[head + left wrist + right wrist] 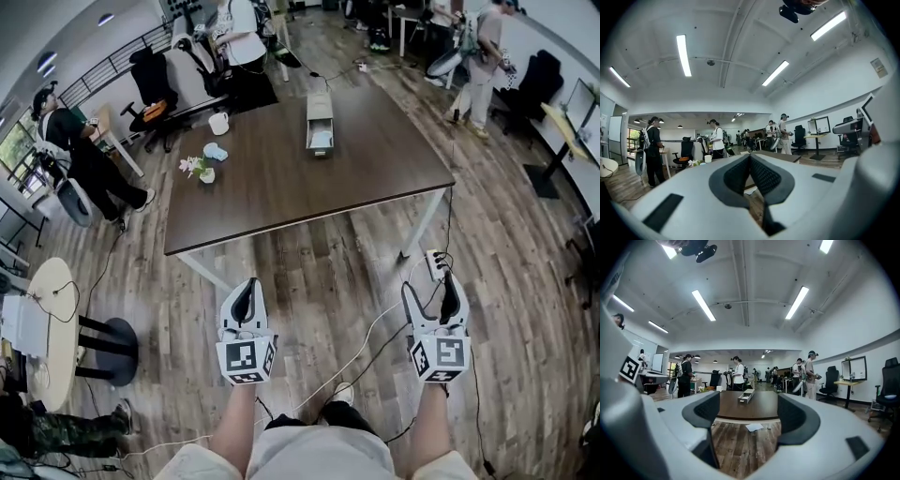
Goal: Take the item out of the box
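Note:
A long grey box (320,123) lies on the far half of the dark brown table (281,187), its near end slid open with a pale item showing inside. In the right gripper view the same box (746,396) sits on the table ahead. Both grippers hang over the wooden floor, well short of the table. My left gripper (247,292) is shut, its pads pressed together with nothing between them (750,161). My right gripper (433,289) stands open and empty (746,416).
A white mug (218,123), a light blue object (215,152) and a small flower pot (202,170) stand on the table's left side. A power strip (435,263) and cables lie on the floor by the right gripper. A round side table (52,323), office chairs and several people surround the area.

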Tool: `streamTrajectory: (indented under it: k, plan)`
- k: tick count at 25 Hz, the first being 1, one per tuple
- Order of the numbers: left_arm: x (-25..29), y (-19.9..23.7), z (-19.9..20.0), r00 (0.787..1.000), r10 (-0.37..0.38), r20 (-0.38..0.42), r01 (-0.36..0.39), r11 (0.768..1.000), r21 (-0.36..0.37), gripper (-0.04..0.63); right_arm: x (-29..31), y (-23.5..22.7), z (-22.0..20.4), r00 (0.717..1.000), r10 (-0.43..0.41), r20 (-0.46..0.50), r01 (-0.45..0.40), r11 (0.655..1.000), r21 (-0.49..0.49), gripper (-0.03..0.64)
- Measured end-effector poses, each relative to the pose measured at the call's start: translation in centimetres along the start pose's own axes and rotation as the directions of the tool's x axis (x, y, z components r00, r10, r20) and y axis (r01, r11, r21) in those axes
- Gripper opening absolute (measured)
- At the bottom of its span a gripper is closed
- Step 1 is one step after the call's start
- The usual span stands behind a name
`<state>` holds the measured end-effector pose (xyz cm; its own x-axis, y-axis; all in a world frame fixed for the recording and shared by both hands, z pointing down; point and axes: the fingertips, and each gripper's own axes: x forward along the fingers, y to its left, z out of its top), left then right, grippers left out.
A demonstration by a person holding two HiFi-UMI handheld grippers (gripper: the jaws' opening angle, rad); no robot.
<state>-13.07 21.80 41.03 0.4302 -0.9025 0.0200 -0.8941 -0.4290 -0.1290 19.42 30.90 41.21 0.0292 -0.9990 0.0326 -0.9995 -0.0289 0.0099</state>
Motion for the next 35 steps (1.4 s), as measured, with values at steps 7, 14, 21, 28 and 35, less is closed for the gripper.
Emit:
streamTrajectory:
  k: [7,14,21,28,35]
  plan:
    - [6.0,-4.2,1.4,0.998,-0.052,0.027,0.051,0.999,0.011,0.0,2.3,-4.6,0.7,0.999,-0.027,0.024,0.027,1.0,0.003,0.385]
    - [9.9,-5.5,1.3,0.996,-0.074,0.052,0.073,0.997,0.018,0.0,4.8,-6.7,0.3,0.999,-0.04,0.036,0.04,0.999,0.007,0.385]
    - [15.5,-0.1,-0.5,0.998,-0.034,0.055,0.035,0.999,-0.03,0.0,13.0,-3.9,0.5,0.999,0.006,0.037,-0.004,0.999,-0.032,0.385]
    - [23.8,7.2,-1.4,0.999,-0.006,0.043,0.007,1.0,-0.031,0.0,24.4,-1.0,1.8,0.999,0.032,0.021,-0.031,0.999,-0.043,0.385]
    - [30.0,13.0,-2.3,0.999,0.006,0.031,-0.005,0.999,-0.044,0.0,33.3,2.7,2.1,0.997,0.072,-0.019,-0.073,0.994,-0.081,0.388]
